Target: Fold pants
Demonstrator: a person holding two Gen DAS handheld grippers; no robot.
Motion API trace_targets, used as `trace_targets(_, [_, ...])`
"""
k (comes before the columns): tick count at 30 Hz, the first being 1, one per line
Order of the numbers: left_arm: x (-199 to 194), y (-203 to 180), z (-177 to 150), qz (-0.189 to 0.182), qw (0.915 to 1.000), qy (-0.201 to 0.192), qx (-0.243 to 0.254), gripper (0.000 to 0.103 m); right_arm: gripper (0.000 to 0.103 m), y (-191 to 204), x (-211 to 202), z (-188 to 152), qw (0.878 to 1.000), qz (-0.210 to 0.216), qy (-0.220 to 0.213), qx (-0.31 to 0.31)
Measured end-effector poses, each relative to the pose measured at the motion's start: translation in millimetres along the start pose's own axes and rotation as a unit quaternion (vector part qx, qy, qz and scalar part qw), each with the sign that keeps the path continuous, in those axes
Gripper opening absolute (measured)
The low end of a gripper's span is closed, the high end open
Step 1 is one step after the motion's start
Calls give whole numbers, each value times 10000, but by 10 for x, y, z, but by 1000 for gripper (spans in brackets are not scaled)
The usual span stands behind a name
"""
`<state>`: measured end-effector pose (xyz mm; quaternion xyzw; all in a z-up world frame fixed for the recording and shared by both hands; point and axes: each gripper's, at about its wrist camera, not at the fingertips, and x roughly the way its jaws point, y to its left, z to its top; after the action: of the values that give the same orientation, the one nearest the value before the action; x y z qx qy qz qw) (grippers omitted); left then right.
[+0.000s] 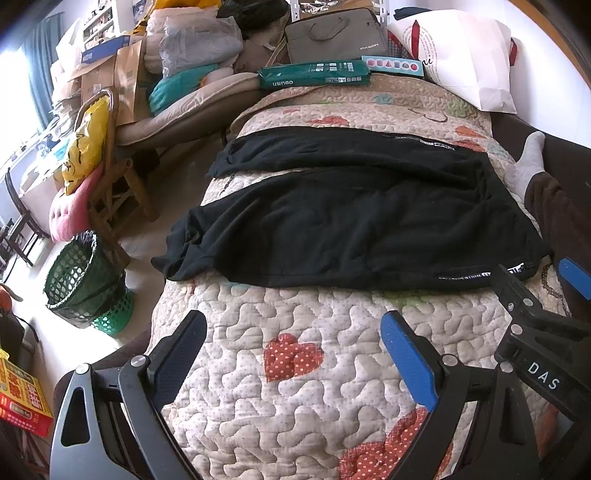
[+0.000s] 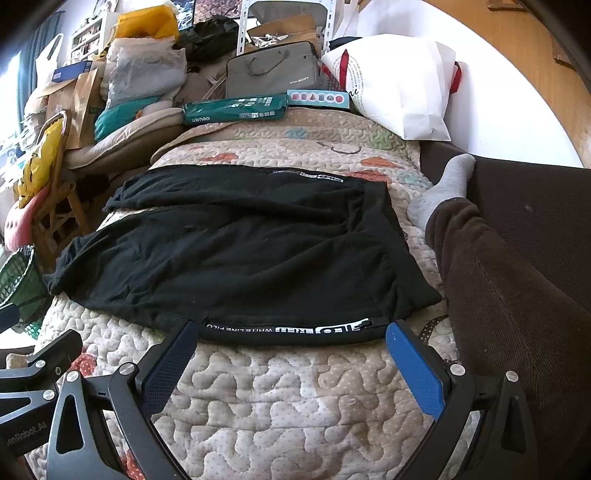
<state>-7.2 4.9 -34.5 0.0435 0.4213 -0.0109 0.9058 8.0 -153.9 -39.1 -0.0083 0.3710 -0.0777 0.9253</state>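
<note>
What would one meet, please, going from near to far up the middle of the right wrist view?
The open right gripper → bare quilt → black pants, printed side seam nearest → more quilt → green box → grey bag.

A quilted bedspread (image 1: 295, 314) with red hearts covers the bed, its far end crowded by a white paper bag (image 1: 461, 55), a grey laptop bag (image 1: 332, 35) and a green box (image 1: 314, 74). To the left, a wooden chair (image 1: 118, 199) holds a yellow bag (image 1: 83, 147) and a pink cushion (image 1: 66, 218), with a green mesh bin (image 1: 81, 277) on the pale floor beside it. Bright daylight pours in from the left window (image 1: 14, 85), past a blue curtain (image 1: 40, 48). Cardboard and bundled bedding pile up behind.
</note>
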Motion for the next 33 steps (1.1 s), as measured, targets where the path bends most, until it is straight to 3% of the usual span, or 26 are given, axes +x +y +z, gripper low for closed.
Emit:
trace_targets(25, [111,-17,-67,-12,9999,103,-18,95,103,35,60,-34,9999,10,109,-67])
trace_targets(29, [113,-17,-90,37,10000,-35,-18,95,103,30,71,-30,9999,15,146,-39])
trace_targets(33, [151,-26,-76,-166,9998,47,-42,95,103,22,77,-26,9998,29,178,-18])
